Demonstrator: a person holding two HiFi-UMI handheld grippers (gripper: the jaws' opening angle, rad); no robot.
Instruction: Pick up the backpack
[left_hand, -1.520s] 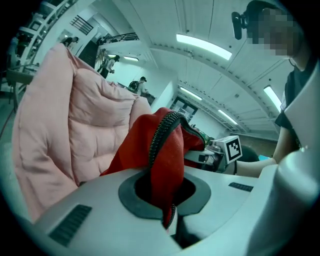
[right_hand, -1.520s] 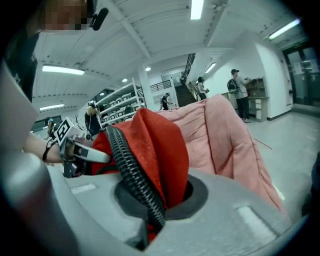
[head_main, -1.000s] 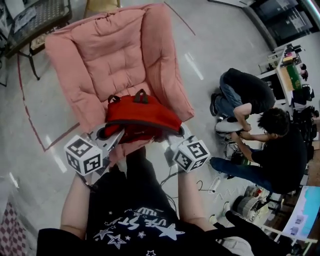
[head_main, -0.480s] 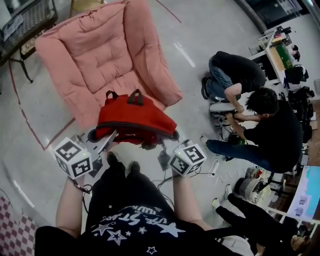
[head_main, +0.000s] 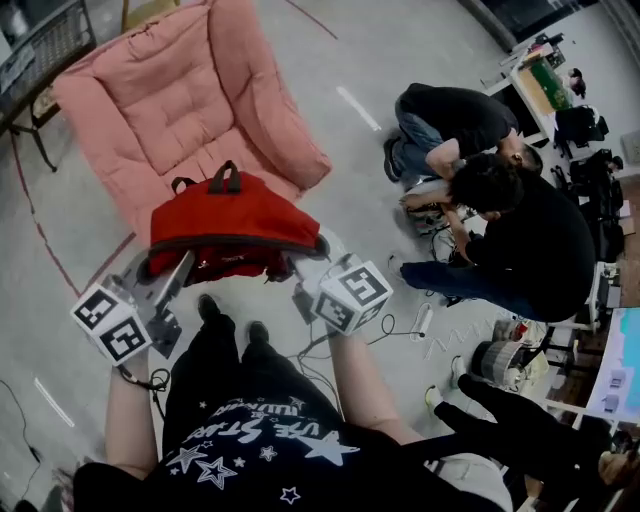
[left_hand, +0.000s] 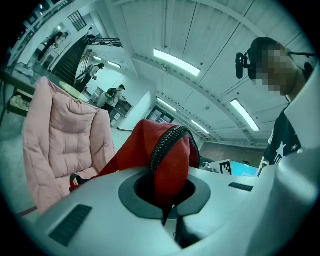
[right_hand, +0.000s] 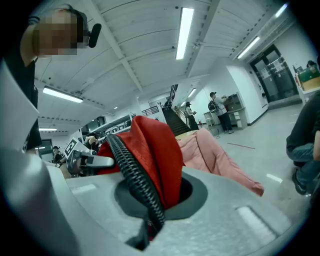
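A red backpack (head_main: 232, 226) with black zipper trim and two black top loops hangs in the air in front of the pink armchair (head_main: 175, 95), clear of its seat. My left gripper (head_main: 172, 283) is shut on the backpack's left edge, with red fabric and zipper (left_hand: 169, 160) bunched between its jaws. At the bag's right edge my right gripper (head_main: 303, 275) is shut on red fabric and zipper (right_hand: 150, 170) in the same way. Both grippers point roughly level, towards the chair.
Two people in black (head_main: 505, 225) crouch on the floor to the right, by cables (head_main: 420, 325) and equipment. A dark metal rack (head_main: 40, 45) stands at the upper left. My own legs and shoes (head_main: 225, 325) are directly below the backpack.
The backpack has come up off the armchair's seat and back towards me, carried by both grippers. The chair now lies further away, and the grippers have risen and shifted left in the picture.
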